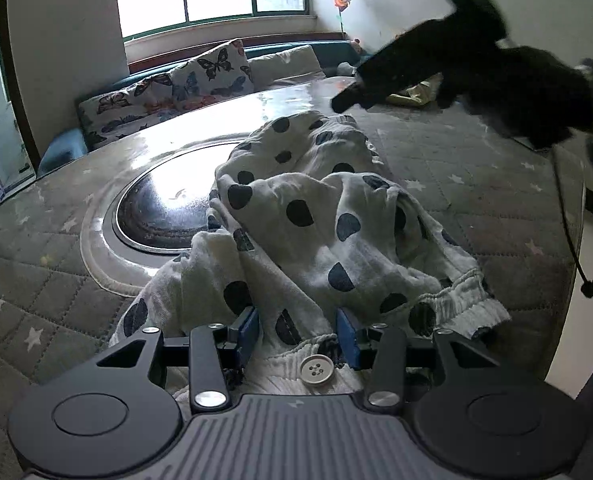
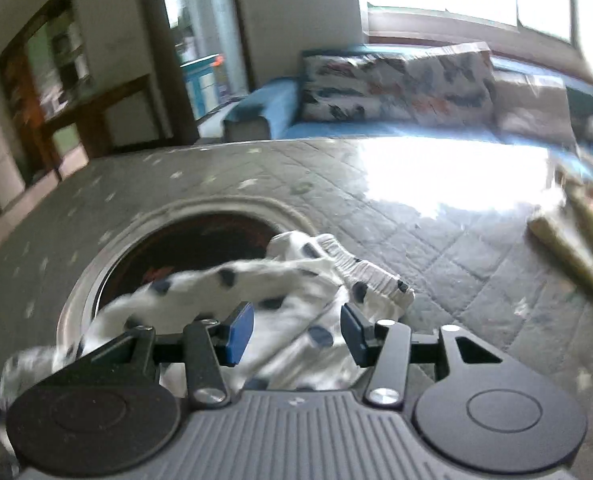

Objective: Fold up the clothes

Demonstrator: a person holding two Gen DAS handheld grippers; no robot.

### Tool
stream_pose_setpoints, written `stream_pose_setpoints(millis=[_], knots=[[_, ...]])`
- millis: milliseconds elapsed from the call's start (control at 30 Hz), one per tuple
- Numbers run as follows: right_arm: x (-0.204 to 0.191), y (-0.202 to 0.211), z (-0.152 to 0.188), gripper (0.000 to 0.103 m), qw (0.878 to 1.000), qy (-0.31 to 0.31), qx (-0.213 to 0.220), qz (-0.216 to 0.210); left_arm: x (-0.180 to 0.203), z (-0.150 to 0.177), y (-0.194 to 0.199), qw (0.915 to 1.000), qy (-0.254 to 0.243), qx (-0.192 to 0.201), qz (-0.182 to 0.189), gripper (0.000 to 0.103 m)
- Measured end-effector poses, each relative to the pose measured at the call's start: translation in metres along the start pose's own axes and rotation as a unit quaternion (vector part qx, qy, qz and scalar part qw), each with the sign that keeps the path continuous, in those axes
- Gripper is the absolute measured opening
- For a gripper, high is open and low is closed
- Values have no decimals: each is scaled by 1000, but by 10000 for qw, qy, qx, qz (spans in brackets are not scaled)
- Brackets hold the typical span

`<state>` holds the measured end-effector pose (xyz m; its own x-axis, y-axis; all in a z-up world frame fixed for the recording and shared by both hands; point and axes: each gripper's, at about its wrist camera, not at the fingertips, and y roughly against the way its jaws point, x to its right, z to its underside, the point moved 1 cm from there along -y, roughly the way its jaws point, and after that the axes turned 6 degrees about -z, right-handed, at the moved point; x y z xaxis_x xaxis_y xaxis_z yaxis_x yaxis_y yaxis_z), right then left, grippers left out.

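Note:
A white garment with dark polka dots (image 1: 316, 216) lies crumpled on the quilted table cover (image 1: 36, 272). Its ribbed waistband with a white button (image 1: 316, 370) sits right at my left gripper (image 1: 298, 336). That gripper is open, with the fabric lying between its blue pads (image 1: 248, 330). In the blurred right wrist view, my right gripper (image 2: 296, 334) is open just above the same garment (image 2: 256, 280). From the left wrist view the right gripper (image 1: 350, 98) shows as a dark blurred shape above the far end of the garment, held by a dark-gloved hand (image 1: 528, 92).
A round shiny metal inset (image 1: 156, 208) is set into the table left of the garment. A yellowish folded cloth (image 2: 568, 248) lies at the far right. A sofa with butterfly cushions (image 1: 200, 76) stands behind the table. A black cable (image 1: 568, 224) hangs at the right.

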<state>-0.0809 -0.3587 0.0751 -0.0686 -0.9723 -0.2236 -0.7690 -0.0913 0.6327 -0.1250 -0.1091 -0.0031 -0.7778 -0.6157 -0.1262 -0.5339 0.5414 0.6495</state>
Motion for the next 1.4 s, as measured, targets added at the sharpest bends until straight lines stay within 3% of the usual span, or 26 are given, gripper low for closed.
stream_pose_setpoints(millis=[200, 267, 300, 333, 400, 600, 833, 1067, 1167, 1300, 1400], knots=[[0, 4, -1, 46, 9997, -129, 197, -35, -1, 0, -1, 10000, 65, 14, 20, 47], [0, 5, -2, 33, 9995, -172, 263, -47, -1, 0, -1, 10000, 69, 12, 12, 47], [0, 6, -2, 19, 9994, -194, 296, -53, 0, 0, 0, 10000, 55, 14, -1, 47], [0, 6, -2, 12, 9992, -215, 329, -59, 0, 0, 0, 10000, 41, 16, -14, 47], [0, 8, -3, 9, 9989, -258, 395, -71, 1, -1, 0, 10000, 22, 12, -33, 47], [-1, 14, -4, 6, 9975, -356, 610, -84, 2, -1, -1, 10000, -36, 29, -61, 47], [-10, 74, 1, 6, 9922, 72, 1206, 322, 2, 0, -2, 9999, -72, 71, -57, 47], [-16, 88, -14, 4, 9875, 227, 1490, 453, -1, 0, -4, 10000, -11, 63, -23, 48], [-12, 81, -15, 5, 9903, 143, 1313, 430, 0, 0, -4, 10000, 10, 70, -33, 49], [-8, 65, -4, 20, 9960, 54, 833, 307, 0, 1, -4, 10000, 22, 82, -22, 50], [-7, 50, 6, 21, 9983, 79, 502, 293, 0, 1, -3, 10000, 31, 91, -14, 50]])
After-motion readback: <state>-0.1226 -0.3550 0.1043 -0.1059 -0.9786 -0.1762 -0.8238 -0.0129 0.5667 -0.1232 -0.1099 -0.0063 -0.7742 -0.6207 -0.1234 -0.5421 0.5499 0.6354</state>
